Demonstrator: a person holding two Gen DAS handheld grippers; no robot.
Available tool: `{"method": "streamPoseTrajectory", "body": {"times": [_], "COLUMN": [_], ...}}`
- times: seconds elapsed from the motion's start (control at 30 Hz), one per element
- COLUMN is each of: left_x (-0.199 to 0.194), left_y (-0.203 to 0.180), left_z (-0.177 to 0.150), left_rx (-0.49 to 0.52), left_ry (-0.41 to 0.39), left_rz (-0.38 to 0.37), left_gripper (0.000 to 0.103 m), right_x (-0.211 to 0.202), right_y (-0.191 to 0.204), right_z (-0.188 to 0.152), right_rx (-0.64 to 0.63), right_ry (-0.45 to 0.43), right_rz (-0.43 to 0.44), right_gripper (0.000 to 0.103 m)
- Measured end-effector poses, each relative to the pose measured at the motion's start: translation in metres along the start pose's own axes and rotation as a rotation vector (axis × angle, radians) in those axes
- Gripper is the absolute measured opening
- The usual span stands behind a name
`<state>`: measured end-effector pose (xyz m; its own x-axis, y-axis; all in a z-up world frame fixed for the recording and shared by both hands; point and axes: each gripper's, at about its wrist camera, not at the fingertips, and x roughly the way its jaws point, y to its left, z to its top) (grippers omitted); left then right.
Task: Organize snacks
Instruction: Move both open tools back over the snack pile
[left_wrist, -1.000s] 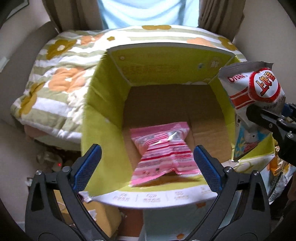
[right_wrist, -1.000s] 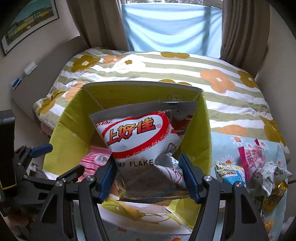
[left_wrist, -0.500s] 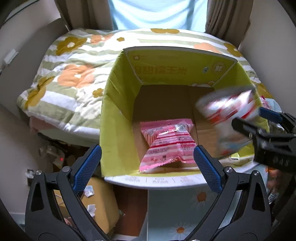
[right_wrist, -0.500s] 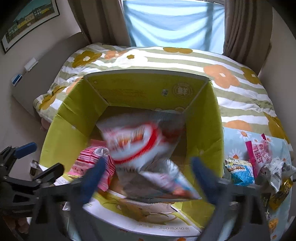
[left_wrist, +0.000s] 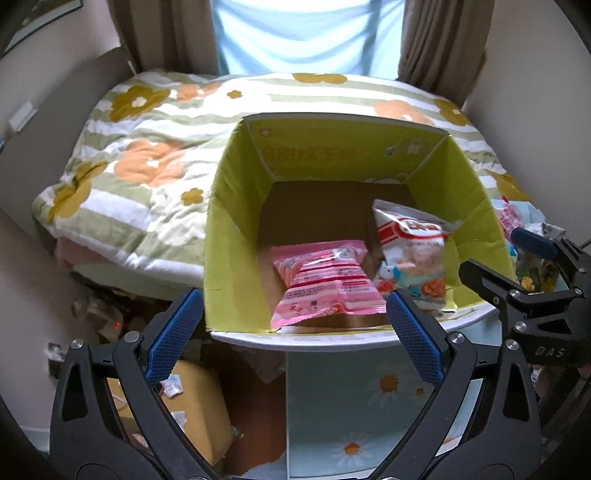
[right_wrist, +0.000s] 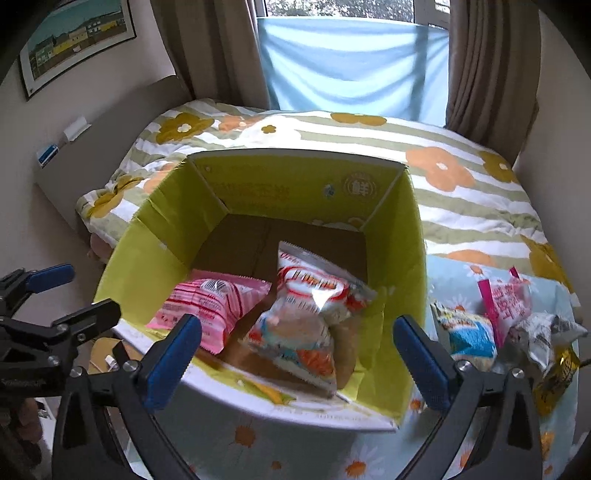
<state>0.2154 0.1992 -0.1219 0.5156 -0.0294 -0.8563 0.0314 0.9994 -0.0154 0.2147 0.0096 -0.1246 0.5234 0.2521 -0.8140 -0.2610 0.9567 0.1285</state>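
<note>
The shrimp flake bag (right_wrist: 308, 325), white with a red label, is lying inside the yellow-green cardboard box (right_wrist: 155, 236), on the right part of its brown floor, tilted and leaning toward the right wall. Its print is blurred in the right wrist view, so I cannot tell whether it is fully resting. Just beside it, on the left, the pink striped snack bag (left_wrist: 327, 282) is lying flat on the box floor, and the two bags seem to be touching at their edges.

I am holding my right gripper (right_wrist: 297, 360) above the near edge of the box with its jaws spread wide, gripping nothing; the shrimp flake bag is showing between its blue pads (right_wrist: 173, 356) but apart from them. My left gripper (left_wrist: 295, 332) is also standing wide open and empty, hovering before the near left corner of the box.

To the right of the box, more snack packets are waiting on the daisy-print cloth (right_wrist: 458, 277): a blue packet (right_wrist: 467, 334), a pink packet (right_wrist: 508, 301) and a silver packet (right_wrist: 550, 334), close together. Behind the box, the flowered striped quilt (right_wrist: 369, 140) is covering the bed.
</note>
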Motion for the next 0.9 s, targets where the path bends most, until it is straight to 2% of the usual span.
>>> {"method": "streamPoseTrajectory", "body": {"times": [0.13, 0.4, 0.7, 0.9], "left_x": [-0.006, -0.011, -0.015, -0.022], "left_y": [-0.008, -0.037, -0.083, -0.117], "left_z": [0.002, 0.005, 0.000, -0.001], "left_rx": [0.030, 0.103, 0.194, 0.246], "left_ry": [-0.021, -0.042, -0.046, -0.055], "left_rz": [-0.022, -0.121, -0.237, -0.268], "left_gripper": [0.099, 0.099, 0.099, 0.099], "right_x": [-0.020, -0.057, -0.097, -0.123], "right_y": [-0.002, -0.014, -0.050, -0.088], "right_z": [-0.005, -0.022, -0.050, -0.068], "right_rx": [0.018, 0.084, 0.199, 0.270], "right_ry": [-0.029, -0.080, -0.113, -0.135], "right_rz": [-0.025, -0.092, -0.204, -0.256], "right_gripper": [0.103, 0.103, 0.103, 0.103]}}
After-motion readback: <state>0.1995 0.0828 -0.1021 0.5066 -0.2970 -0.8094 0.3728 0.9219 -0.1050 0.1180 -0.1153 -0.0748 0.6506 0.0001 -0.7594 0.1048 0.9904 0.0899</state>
